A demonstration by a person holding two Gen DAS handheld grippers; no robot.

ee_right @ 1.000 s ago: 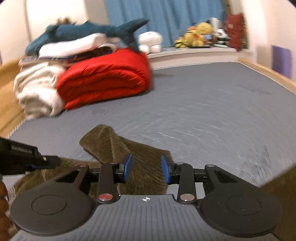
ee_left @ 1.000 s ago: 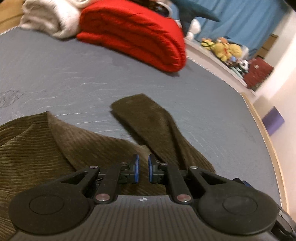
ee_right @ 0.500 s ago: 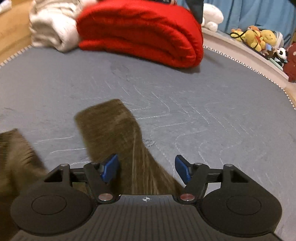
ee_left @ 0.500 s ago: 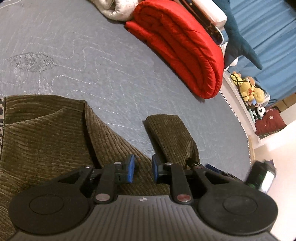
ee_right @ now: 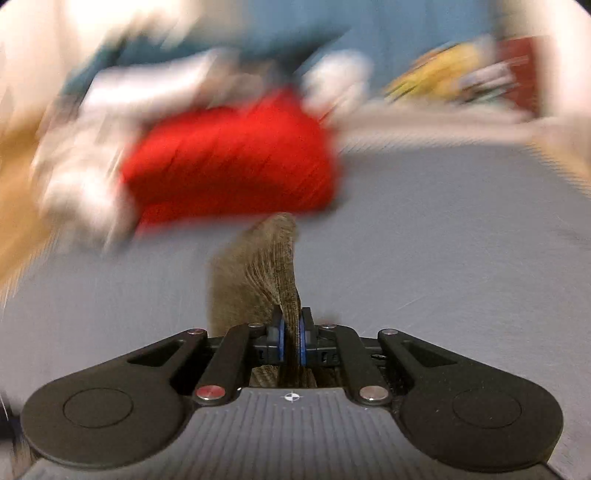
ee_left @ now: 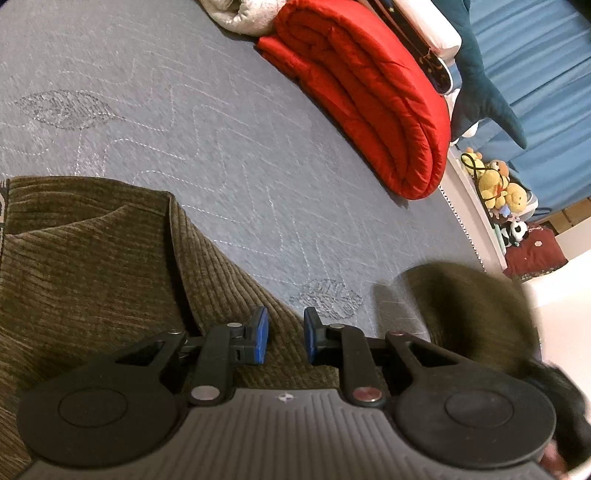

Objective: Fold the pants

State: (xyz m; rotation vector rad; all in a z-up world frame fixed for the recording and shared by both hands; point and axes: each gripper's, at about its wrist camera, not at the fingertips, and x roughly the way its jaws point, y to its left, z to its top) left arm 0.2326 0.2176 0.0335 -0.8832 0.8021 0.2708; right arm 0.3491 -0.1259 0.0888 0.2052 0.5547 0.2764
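Olive-brown corduroy pants [ee_left: 92, 266] lie on the grey quilted mattress [ee_left: 207, 122], filling the lower left of the left wrist view. My left gripper [ee_left: 284, 338] is open, its blue pads a small gap apart, just above the edge of the pants, holding nothing. One pant leg [ee_left: 465, 314] appears blurred at the lower right. In the right wrist view my right gripper [ee_right: 291, 341] is shut on the pant leg [ee_right: 255, 269], which stands up between the pads and trails forward over the mattress [ee_right: 443, 240].
A rolled red quilt [ee_left: 373, 92] lies at the far side of the mattress, blurred in the right wrist view [ee_right: 229, 166]. A white blanket [ee_left: 243, 14], a blue shark plush [ee_left: 480, 74] and yellow stuffed toys [ee_left: 495, 184] lie beyond it. The right wrist view is motion-blurred.
My right gripper has closed on the pant leg and lifted it, moving fast. The leg has shifted to the right in the left wrist view. My left gripper has opened slightly.
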